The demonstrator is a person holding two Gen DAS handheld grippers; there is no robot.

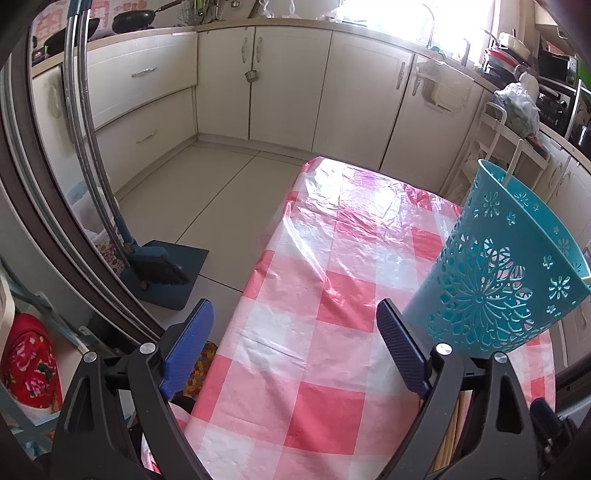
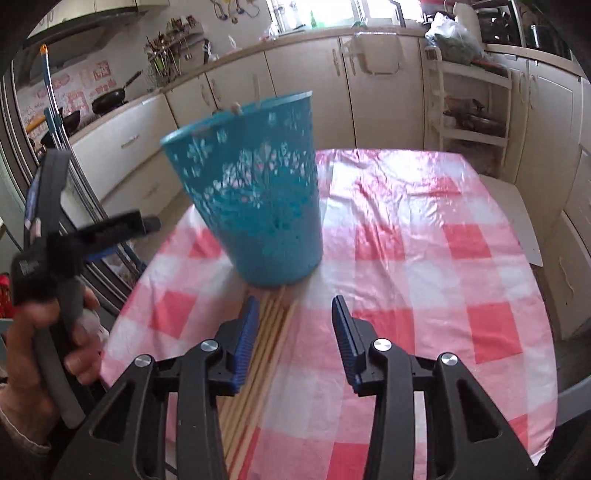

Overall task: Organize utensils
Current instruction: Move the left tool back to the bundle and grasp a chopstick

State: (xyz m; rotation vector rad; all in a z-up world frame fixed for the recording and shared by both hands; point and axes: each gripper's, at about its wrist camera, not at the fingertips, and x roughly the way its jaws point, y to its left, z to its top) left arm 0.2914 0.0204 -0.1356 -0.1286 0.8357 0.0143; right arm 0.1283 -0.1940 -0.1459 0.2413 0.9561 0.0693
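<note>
Home kitchen, lived-in. Cream cabinets point(image 1: 288, 77) w/ metal handles run along two walls in an L, under a pale worktop point(image 1: 229, 26). Black woks/pans point(image 2: 110, 99) sit at the stove end, w/ pink patterned wall stickers point(image 2: 77, 88) behind. Utensil rack point(image 2: 166, 59) on the worktop holds upright tools. Bright window point(image 1: 417, 14) above a tap point(image 1: 430, 26) at the sink. White open shelf unit point(image 2: 469, 107) carries pots; bagged greens point(image 2: 454, 37) on top. Pale tiled floor point(image 1: 207, 177), broom and dustpan point(image 1: 162, 266) propped at the side. Bench covered in pink-white checked plastic cloth point(image 2: 424, 240).
</note>
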